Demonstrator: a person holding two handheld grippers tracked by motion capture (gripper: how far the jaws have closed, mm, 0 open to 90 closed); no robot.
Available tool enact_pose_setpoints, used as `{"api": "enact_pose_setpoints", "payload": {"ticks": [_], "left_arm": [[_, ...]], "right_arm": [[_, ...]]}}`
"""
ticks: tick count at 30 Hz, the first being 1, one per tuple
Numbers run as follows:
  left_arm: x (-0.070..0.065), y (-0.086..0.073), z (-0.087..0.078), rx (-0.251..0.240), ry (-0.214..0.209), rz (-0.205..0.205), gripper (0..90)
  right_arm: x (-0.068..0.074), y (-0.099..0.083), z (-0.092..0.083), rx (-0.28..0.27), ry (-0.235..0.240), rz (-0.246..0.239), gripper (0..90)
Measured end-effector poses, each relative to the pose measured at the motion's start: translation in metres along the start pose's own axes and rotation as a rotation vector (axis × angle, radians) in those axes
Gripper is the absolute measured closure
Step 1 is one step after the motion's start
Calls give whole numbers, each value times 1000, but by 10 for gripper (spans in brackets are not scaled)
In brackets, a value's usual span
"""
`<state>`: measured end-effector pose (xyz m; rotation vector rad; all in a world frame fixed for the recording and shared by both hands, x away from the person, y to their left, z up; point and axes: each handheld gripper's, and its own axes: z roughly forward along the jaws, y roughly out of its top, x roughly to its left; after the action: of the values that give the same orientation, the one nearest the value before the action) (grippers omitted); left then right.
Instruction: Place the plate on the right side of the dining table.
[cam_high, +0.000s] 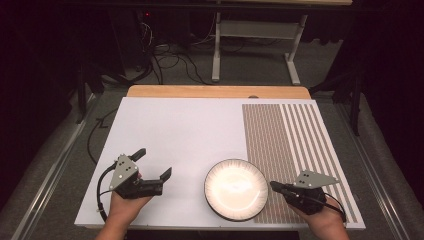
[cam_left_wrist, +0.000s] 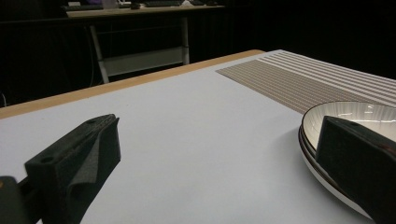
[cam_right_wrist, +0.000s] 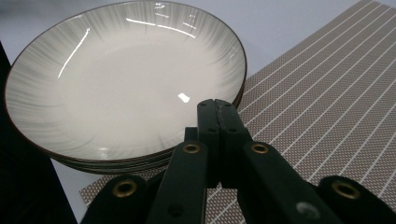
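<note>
No readable text, label, brand, number or sign appeared on anything in any of the views.

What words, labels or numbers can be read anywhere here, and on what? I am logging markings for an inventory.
None can be read.
The plates, the striped mat and the white table cover carry no writing.
The grey plates on the left tongs and right tongs bear only holes.
The things on the far desk are too small and dark to read.
</note>
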<state>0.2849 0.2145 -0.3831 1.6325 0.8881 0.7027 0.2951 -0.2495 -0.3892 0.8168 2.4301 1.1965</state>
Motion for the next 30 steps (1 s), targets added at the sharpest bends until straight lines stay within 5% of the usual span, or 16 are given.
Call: {"api": "enact_pose_setpoints", "payload": {"ticks": [10, 30], "left_arm": [[1, 0, 0, 0, -1, -4, 6], [0, 0, 0, -1, -2, -6, 6]], "right_arm": [[5, 1, 6, 45, 20, -41, 900], [6, 1, 8, 54, 18, -41, 900]]}}
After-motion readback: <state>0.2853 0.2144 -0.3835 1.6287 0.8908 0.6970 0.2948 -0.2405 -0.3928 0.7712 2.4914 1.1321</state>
